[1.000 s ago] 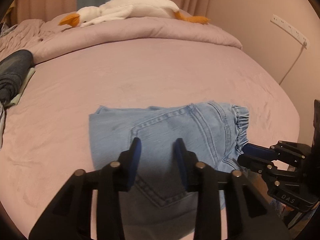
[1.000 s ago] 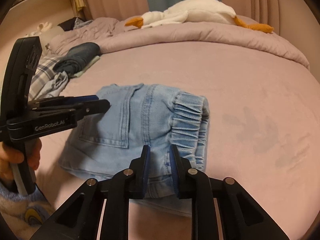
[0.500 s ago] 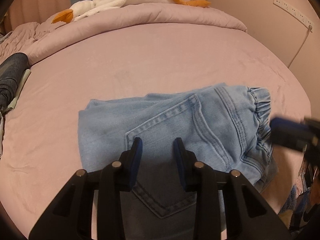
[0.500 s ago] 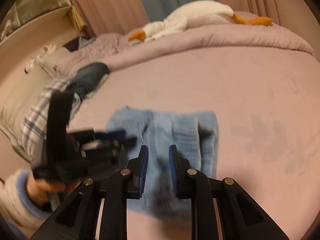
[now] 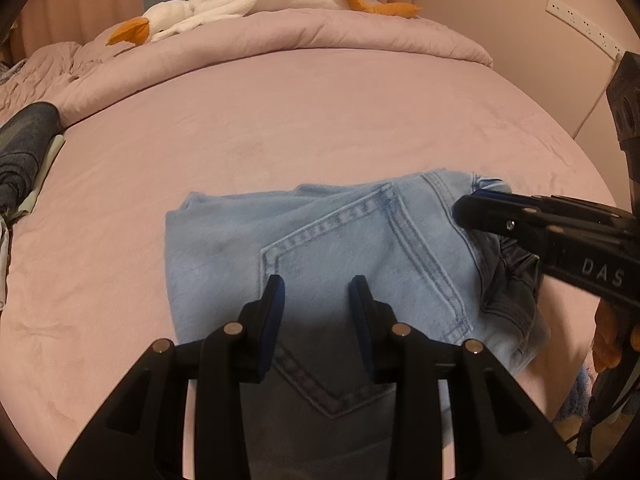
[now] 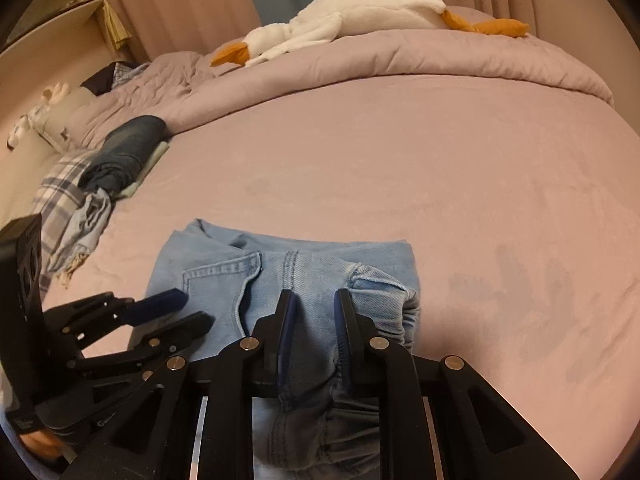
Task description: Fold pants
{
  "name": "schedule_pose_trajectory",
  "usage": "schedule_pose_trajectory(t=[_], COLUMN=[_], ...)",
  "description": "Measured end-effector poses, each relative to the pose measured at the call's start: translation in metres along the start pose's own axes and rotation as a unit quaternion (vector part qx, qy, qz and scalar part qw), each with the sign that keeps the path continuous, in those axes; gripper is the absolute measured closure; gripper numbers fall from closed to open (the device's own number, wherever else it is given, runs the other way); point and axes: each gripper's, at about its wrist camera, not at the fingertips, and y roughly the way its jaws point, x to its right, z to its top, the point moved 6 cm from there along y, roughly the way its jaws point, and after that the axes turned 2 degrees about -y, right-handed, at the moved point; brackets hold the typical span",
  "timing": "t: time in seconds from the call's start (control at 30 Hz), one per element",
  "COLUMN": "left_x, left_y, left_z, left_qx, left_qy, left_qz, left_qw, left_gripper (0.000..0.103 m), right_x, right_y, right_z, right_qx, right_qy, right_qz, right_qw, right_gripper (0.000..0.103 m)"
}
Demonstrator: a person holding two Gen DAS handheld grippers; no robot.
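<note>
Light blue denim pants (image 5: 340, 240) lie folded into a compact rectangle on the pink bed, back pocket up. My left gripper (image 5: 318, 300) hovers open over the pocket, nothing pinched between its fingers. From the right, my right gripper (image 5: 476, 204) reaches in over the elastic waistband end. In the right wrist view the pants (image 6: 320, 264) run under my right gripper (image 6: 316, 312), whose fingers stand slightly apart with bunched waistband denim between them. The left gripper (image 6: 180, 312) shows at the lower left, open.
A white plush goose (image 6: 360, 12) lies on the rolled pink duvet (image 6: 400, 56) at the back. Dark rolled jeans (image 6: 128, 148) and a plaid cloth (image 6: 64, 188) sit at the left edge. A power strip (image 5: 580, 28) hangs on the right wall.
The right gripper swung away, then came back down onto the waistband end of the pants. The left gripper edged forward over the pocket. The waistband now looks bunched.
</note>
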Motion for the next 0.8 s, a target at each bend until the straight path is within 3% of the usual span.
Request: schedule_pose_trajectory(t=[0.27,0.57,0.8], left_x=[-0.002,0.001,0.002], left_y=[-0.020,-0.026,-0.027], left_z=[-0.018,-0.039,-0.046], left_qx=[-0.003,-0.019,-0.025], left_qy=[-0.006,-0.012,-0.008], left_qz=[-0.011,-0.013,-0.008], left_qw=[0.9999,0.9997,0.9996], left_gripper=[0.068,0.067,0.067], right_x=[-0.007,-0.007,-0.008], right_y=[-0.029,-0.023,-0.030], right_z=[-0.015,-0.050,-0.044], right_qx=[0.018,-0.031,-0.034], right_qy=[-0.031,-0.066,-0.059], right_qz=[0.020,-0.005,0.001], right_qw=[0.999,0.997,0.998], right_gripper=[0.083,0.083,0.082])
